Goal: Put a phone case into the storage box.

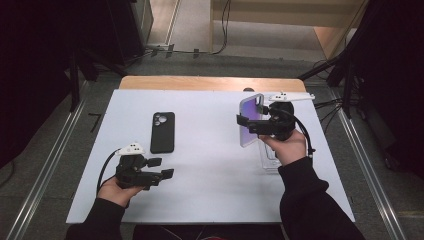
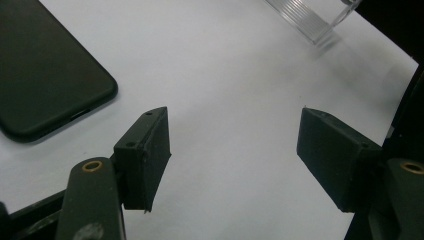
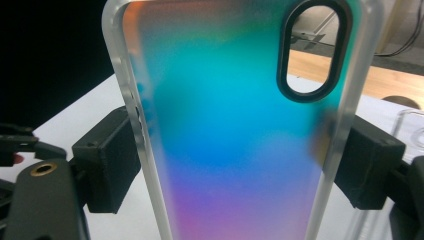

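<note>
Right gripper view alone shows the iridescent case [image 3: 235, 130] clamped edge to edge — pads [image 3: 107, 160] pressing.

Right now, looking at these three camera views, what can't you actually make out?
- Iridescent phone case, right gripper view: bottom end cut off by the frame edge.
- Black phone, left gripper view: mostly cut off at the left edge.
- Clear stand, high view: largely hidden behind the right hand.

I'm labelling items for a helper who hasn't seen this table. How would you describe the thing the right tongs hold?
On the right side of the white table, the right tongs clamp the two long edges of a phone case held upright above the surface. Its iridescent blue-to-purple back, frosted rim and oval camera cutout set it apart from the black phone lying flat at the left.
</note>
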Tool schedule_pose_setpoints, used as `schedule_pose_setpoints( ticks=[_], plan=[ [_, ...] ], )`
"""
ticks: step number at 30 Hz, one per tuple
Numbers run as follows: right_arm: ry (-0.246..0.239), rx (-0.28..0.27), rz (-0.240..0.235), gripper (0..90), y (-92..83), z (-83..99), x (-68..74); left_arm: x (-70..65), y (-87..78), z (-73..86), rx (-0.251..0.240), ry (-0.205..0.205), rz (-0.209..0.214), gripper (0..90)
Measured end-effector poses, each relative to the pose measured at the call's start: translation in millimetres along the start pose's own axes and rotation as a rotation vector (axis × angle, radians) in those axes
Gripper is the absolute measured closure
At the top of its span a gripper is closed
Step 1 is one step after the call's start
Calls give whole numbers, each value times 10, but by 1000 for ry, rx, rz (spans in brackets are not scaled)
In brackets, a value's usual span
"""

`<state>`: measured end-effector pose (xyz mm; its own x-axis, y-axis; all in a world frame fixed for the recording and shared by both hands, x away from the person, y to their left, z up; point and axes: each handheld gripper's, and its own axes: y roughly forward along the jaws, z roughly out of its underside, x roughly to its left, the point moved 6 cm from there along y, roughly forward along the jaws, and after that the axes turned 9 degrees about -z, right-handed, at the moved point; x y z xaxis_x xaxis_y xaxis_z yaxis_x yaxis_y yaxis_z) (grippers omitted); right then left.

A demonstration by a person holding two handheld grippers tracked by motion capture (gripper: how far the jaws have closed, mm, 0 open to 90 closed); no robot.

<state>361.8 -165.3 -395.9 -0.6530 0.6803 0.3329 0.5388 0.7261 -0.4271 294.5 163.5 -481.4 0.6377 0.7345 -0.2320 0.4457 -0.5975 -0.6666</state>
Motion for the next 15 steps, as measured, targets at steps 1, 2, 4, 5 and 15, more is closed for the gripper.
schedule_pose_setpoints(
  ticks=[1,2,4,5,15],
  plan=[
    [5,-5,7,149,-18,-10,-28,5,-3,-1,-1,-5,-3,299],
    [7,-8,13,150,-31,-16,-49,9,-4,1,-1,-5,-5,299],
    [10,-11,24,150,-54,-23,-85,16,-1,7,3,-6,-5,299],
    [9,-15,31,149,-63,-27,-105,19,2,9,6,-6,-8,299],
    [43,-51,100,150,-211,-36,-340,20,22,19,19,1,-12,299]
  ],
)
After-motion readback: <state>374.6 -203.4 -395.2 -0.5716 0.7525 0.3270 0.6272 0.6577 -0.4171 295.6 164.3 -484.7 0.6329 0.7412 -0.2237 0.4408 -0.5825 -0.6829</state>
